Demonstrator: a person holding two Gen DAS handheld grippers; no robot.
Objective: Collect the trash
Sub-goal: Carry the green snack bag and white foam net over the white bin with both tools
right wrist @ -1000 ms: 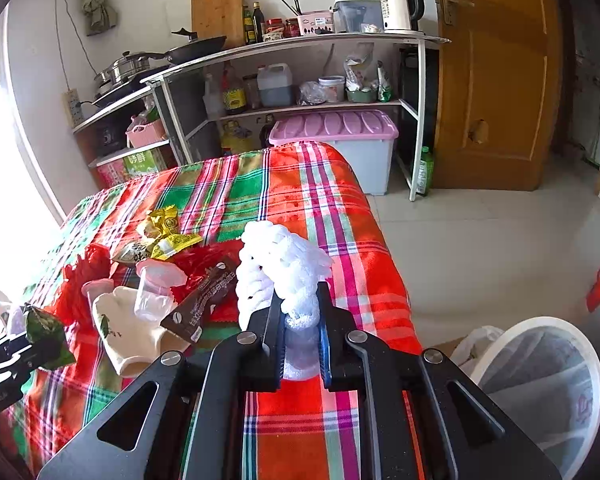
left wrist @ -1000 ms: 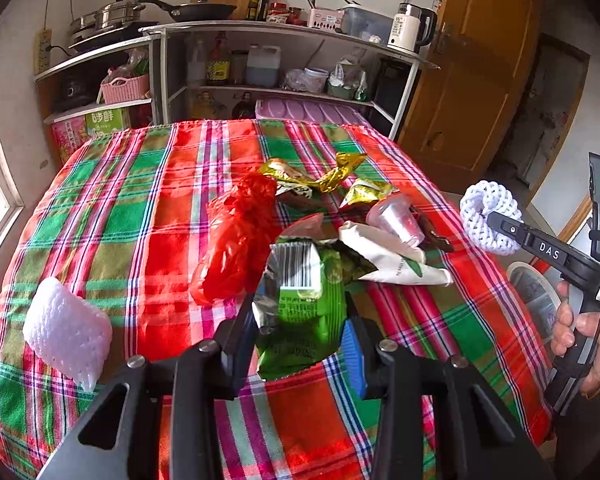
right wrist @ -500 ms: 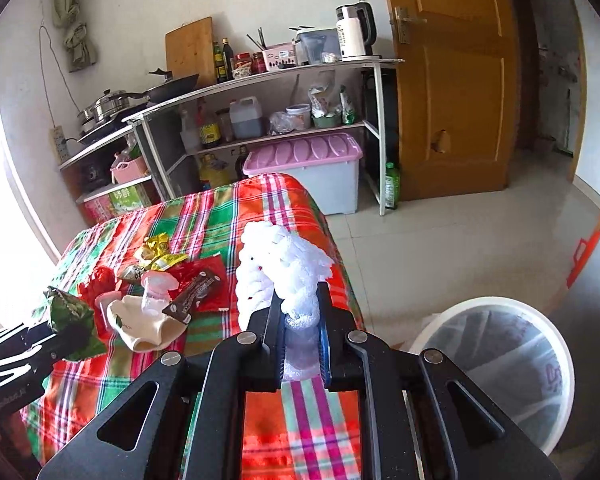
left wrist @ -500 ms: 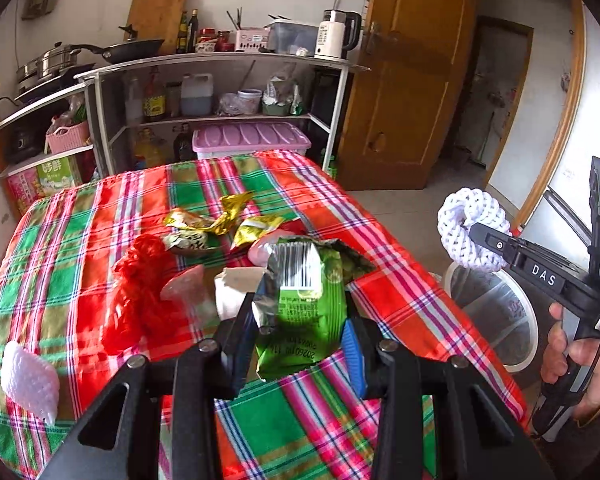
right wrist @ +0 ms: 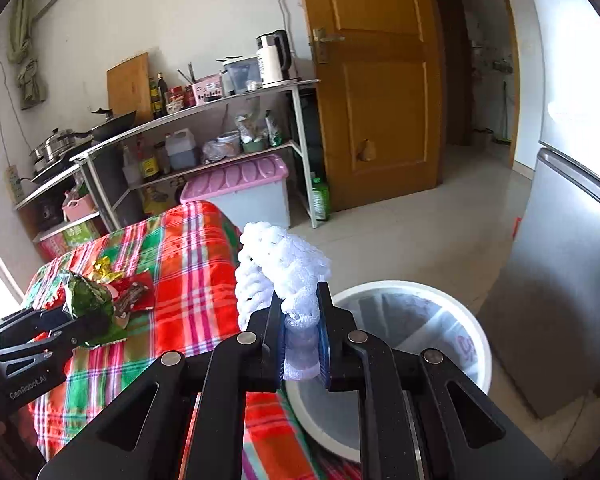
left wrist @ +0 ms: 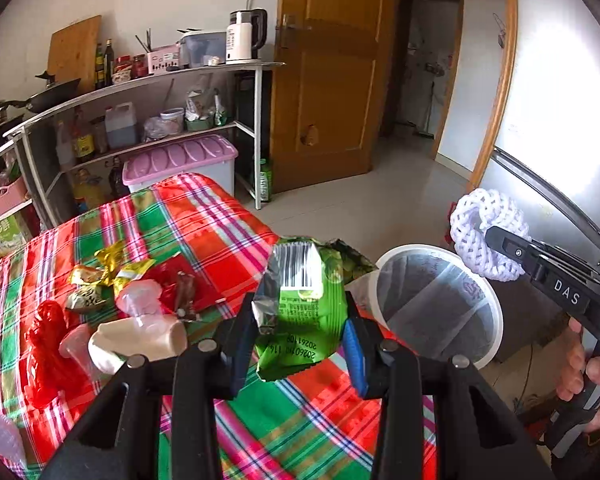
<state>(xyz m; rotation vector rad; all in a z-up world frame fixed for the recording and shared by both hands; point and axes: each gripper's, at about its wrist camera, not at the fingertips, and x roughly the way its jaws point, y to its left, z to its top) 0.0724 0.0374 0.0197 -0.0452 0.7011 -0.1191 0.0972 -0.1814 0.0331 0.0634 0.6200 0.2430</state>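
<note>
My left gripper (left wrist: 298, 336) is shut on a green snack wrapper (left wrist: 304, 312) and holds it above the table's right edge, next to the white trash bin (left wrist: 436, 304). My right gripper (right wrist: 300, 340) is shut on a white foam fruit net (right wrist: 280, 272) and holds it above the bin (right wrist: 412, 344). The net also shows in the left wrist view (left wrist: 484, 236), and the wrapper in the right wrist view (right wrist: 88, 300). More trash lies on the plaid tablecloth (left wrist: 204, 240): a red plastic bag (left wrist: 48, 352), gold wrappers (left wrist: 108, 272), a clear cup (left wrist: 136, 304), a white paper piece (left wrist: 140, 340).
A metal shelf rack (left wrist: 140, 120) with pots, bottles and a kettle stands behind the table. A pink-lidded storage box (left wrist: 180, 160) sits below it. A wooden door (left wrist: 332, 92) is beyond. A silver fridge (right wrist: 572, 300) stands right of the bin. White foam (left wrist: 0, 440) lies at the table's left.
Both grippers have swung right, away from the trash pile and towards the bin. The bin now sits just beyond each held item. Both grips are unchanged.
</note>
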